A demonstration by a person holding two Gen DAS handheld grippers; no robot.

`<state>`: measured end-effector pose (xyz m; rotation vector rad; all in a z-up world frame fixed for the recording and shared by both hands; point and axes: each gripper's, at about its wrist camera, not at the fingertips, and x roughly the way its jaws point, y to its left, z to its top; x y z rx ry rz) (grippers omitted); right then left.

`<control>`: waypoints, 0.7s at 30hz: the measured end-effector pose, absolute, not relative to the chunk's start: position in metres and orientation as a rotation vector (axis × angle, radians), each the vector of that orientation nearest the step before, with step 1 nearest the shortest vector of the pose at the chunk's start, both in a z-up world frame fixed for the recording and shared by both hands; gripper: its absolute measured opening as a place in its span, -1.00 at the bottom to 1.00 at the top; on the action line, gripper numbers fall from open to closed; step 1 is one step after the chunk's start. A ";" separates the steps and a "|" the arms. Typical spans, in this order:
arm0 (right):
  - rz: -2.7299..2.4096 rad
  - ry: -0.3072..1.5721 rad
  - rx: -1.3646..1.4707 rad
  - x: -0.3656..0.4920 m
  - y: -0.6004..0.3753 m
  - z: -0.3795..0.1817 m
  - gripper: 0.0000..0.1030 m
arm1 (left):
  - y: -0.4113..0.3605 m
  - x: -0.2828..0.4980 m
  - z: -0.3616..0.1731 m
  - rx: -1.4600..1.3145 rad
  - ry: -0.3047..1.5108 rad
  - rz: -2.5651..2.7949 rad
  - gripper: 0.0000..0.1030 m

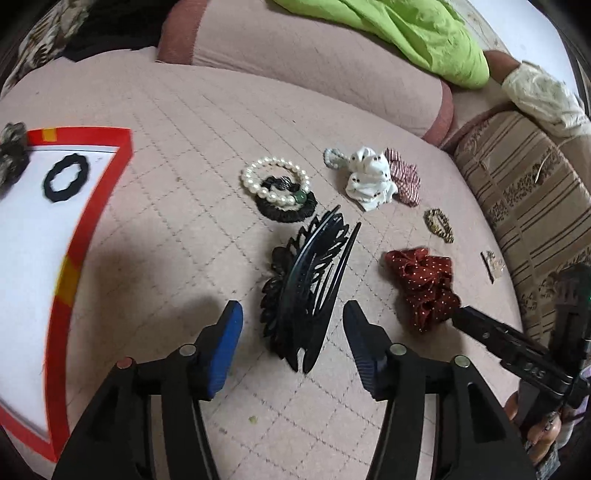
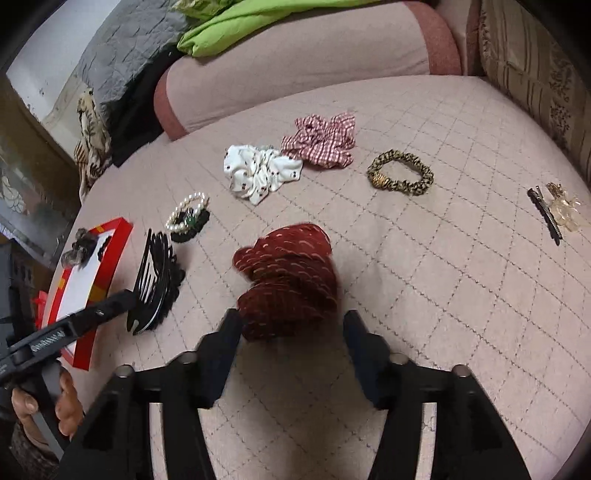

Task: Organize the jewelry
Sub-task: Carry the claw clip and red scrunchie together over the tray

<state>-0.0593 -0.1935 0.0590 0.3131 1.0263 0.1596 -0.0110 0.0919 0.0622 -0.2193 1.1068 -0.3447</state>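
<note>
A black fan-shaped hair comb (image 1: pixel 306 288) lies on the pink quilted surface between the blue pads of my left gripper (image 1: pixel 293 317), which stands open with gaps on both sides. A dark red dotted scrunchie (image 2: pixel 288 280), blurred, lies between the fingertips of my right gripper (image 2: pixel 293 325); its jaws are wide and do not squeeze it. To the left stands a red-rimmed white tray (image 1: pixel 122 166) holding a black hair tie (image 1: pixel 66 177). Further back lie a pearl bracelet (image 1: pixel 275 181), a white scrunchie (image 1: pixel 369 177), a red checked scrunchie (image 2: pixel 321 140) and a leopard scrunchie (image 2: pixel 400 177).
A hair clip with a clear ornament (image 2: pixel 550 214) lies far right. A pink bolster (image 1: pixel 314 66) with a green cloth (image 1: pixel 406 33) on it bounds the back, a striped cushion (image 1: pixel 524 192) the right. A person's hand (image 2: pixel 66 402) holds the left gripper.
</note>
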 end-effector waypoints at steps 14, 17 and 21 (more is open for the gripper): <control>0.122 1.054 0.310 -0.040 -0.182 0.037 -0.69 | 0.072 -0.006 0.057 -0.178 1.138 -0.308 -0.25; 0.122 1.041 0.301 -0.046 -0.177 0.044 -0.77 | 0.077 -0.019 0.074 -0.169 1.094 -0.317 -0.31; 0.137 1.018 0.304 -0.058 -0.169 0.059 -0.78 | 0.085 -0.039 0.099 -0.142 1.034 -0.299 -0.38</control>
